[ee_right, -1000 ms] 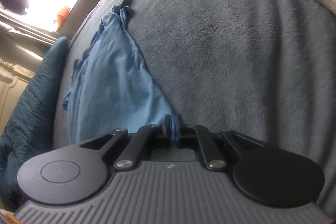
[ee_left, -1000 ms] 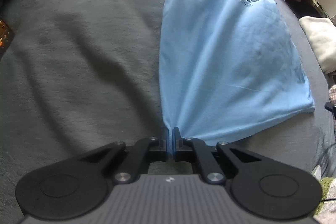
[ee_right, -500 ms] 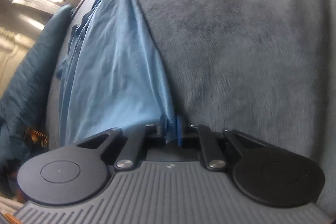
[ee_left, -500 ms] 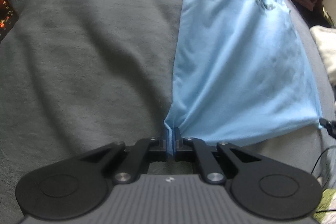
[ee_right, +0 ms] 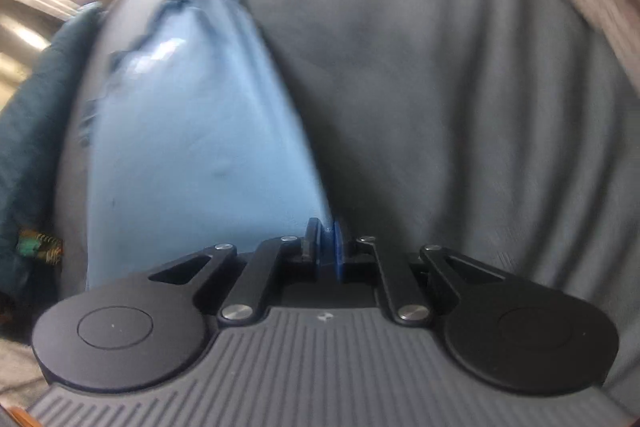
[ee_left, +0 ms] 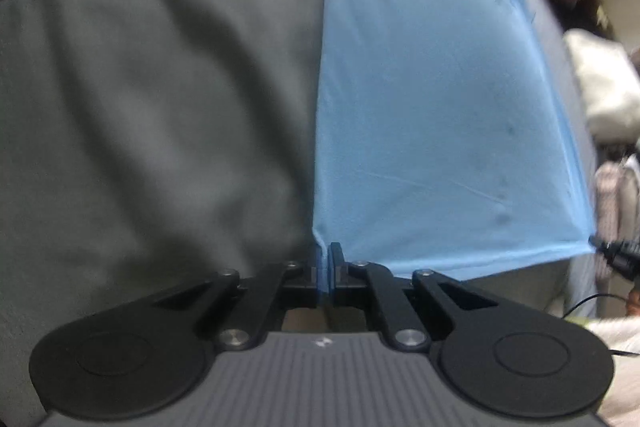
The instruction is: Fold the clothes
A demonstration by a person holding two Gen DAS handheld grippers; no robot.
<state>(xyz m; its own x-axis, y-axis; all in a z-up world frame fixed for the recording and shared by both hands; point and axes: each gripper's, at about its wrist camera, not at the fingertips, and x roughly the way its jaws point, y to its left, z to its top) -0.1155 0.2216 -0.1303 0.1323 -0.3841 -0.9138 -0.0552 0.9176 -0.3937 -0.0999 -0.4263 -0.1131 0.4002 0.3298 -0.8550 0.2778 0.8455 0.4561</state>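
Now, your grips:
L gripper (ee_left: pixel 325 259): clamped on blue shirt (ee_left: pixel 432 115) corner.
R gripper (ee_right: pixel 325 239): clamped on other corner.
Shirt: stretched over grey blanket (ee_left: pixel 160 87).

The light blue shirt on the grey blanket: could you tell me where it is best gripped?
Grip the light blue shirt at its two near corners, coming from the near edge: both grippers pinch there, and the cloth spreads flat between them.

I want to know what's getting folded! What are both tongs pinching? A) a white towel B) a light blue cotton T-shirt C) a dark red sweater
B: the left tongs and right tongs are each shut on a corner of the light blue cotton T-shirt.
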